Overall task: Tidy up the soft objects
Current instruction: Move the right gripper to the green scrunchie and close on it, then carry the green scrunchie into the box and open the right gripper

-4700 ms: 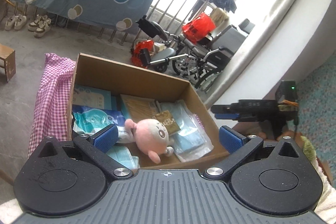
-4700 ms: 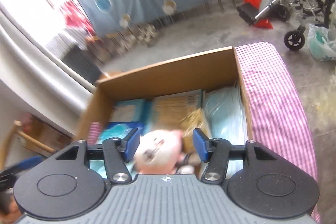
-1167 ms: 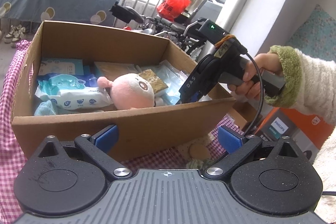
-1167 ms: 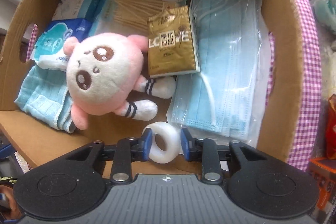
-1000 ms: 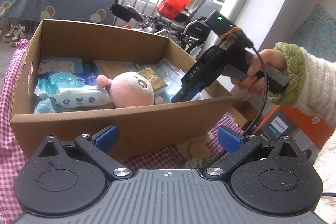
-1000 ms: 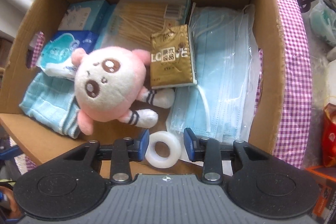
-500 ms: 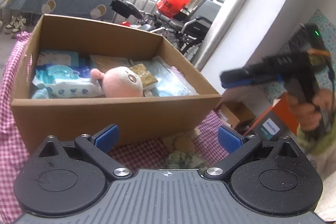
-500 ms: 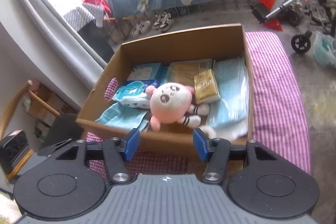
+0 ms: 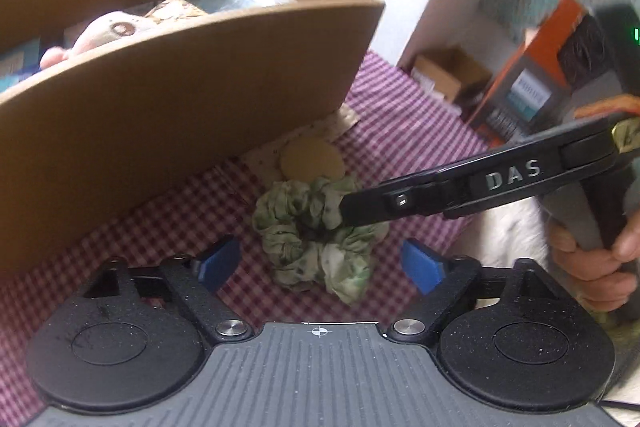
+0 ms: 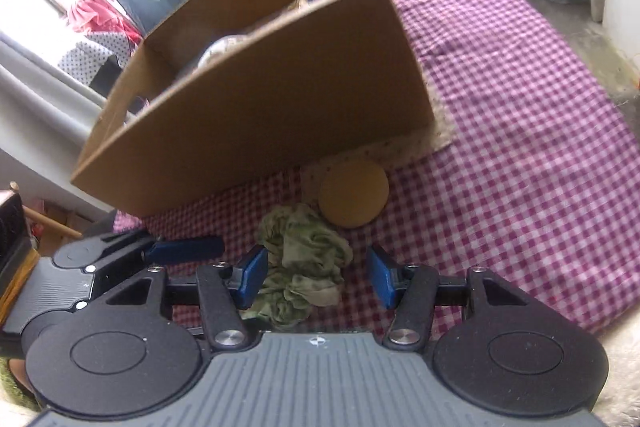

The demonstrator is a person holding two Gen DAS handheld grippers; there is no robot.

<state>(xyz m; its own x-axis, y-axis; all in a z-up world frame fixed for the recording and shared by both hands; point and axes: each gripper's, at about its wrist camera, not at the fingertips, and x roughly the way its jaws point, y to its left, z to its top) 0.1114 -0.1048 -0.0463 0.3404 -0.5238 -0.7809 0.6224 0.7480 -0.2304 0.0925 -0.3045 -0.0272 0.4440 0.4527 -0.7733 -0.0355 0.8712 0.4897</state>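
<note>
A green fabric scrunchie (image 9: 316, 231) lies on the pink checked cloth in front of the cardboard box (image 9: 168, 99); it also shows in the right wrist view (image 10: 304, 267). A round yellow puff (image 10: 354, 193) lies just beyond it on a beige speckled cloth (image 10: 436, 135). My right gripper (image 10: 316, 277) is open, low, with the scrunchie between its fingers. My left gripper (image 9: 320, 265) is open just short of the scrunchie. The box holds a pink plush (image 9: 100, 35) and packets.
The box (image 10: 256, 99) stands close behind the scrunchie. The checked cloth (image 10: 520, 107) stretches to the right. An orange carton (image 9: 532, 83) and a small box stand beyond the table edge. Wheelchairs and a blue patterned sheet are in the background.
Both grippers have dropped from above the box down to the cloth in front of it. The right gripper now straddles the scrunchie; earlier it released a white ring into the box.
</note>
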